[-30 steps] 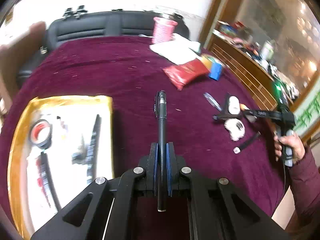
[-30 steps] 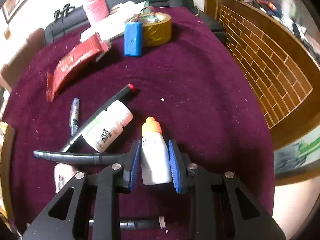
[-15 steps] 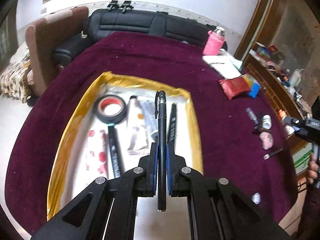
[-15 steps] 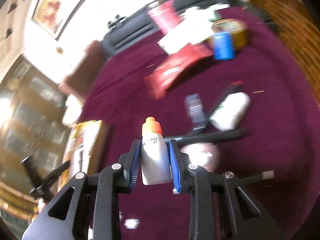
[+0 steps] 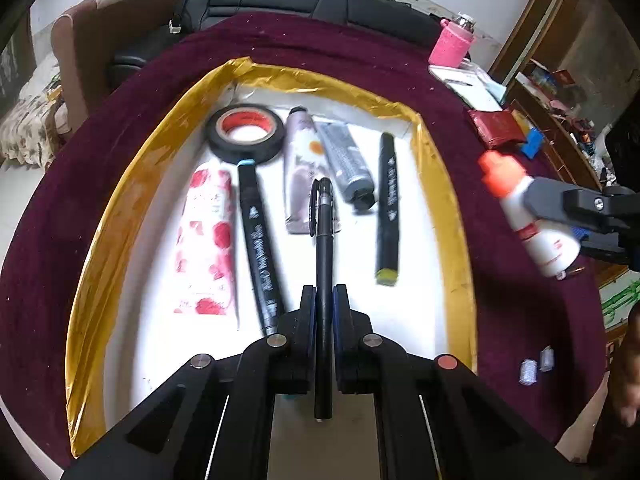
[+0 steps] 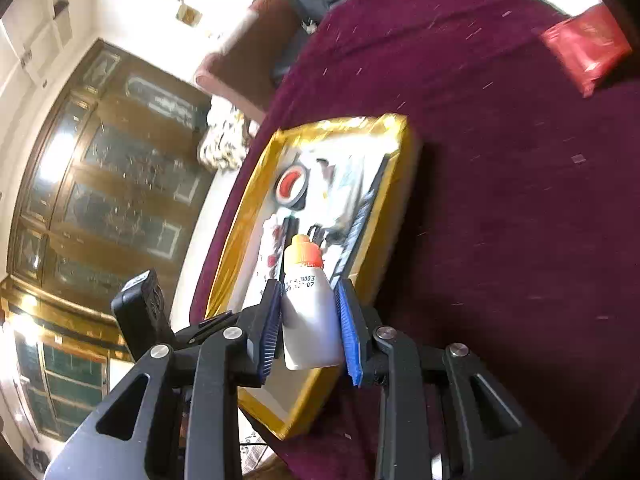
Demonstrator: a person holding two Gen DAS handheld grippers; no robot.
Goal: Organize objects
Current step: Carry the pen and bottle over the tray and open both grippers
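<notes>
Pen [image 5: 324, 264] is what my left jaws [image 5: 324, 300] are clenched on: a slim black one, gripped partway along its barrel, its clipped cap pointing straight ahead of the jaws and its tail sticking back between my fingers. Below and ahead of these jaws lies the gold-rimmed tray [image 5: 132, 184] on the worktop [image 5: 516, 320] with its dark red cloth. On the tray's white floor, ahead and to the left of the jaws, sits a roll of black tape [image 5: 245, 133] with a red core; nearer and left lies a white tube with red spots [image 5: 206, 240], and just left of the jaw tips a black marker [image 5: 258, 248] runs lengthwise. Straight ahead, under the pen's cap, lies a pale tube [image 5: 300, 168], with a grey tube [image 5: 348, 160] beside it to the right, and further right a second black marker [image 5: 388, 204] with a yellowish end.

My right jaws [image 6: 310, 320] are grasping a small white bottle [image 6: 308, 316] with an orange cap, the blue pads pressed on both its sides, cap pointing away from me. Beyond its cap lies the same tray [image 6: 256, 184], blurred in this view. From the left view the bottle [image 5: 532, 216] hangs in the air to the right of the tray, above the cloth. Far ahead and right of these jaws lies a red packet [image 6: 588, 48]
</notes>
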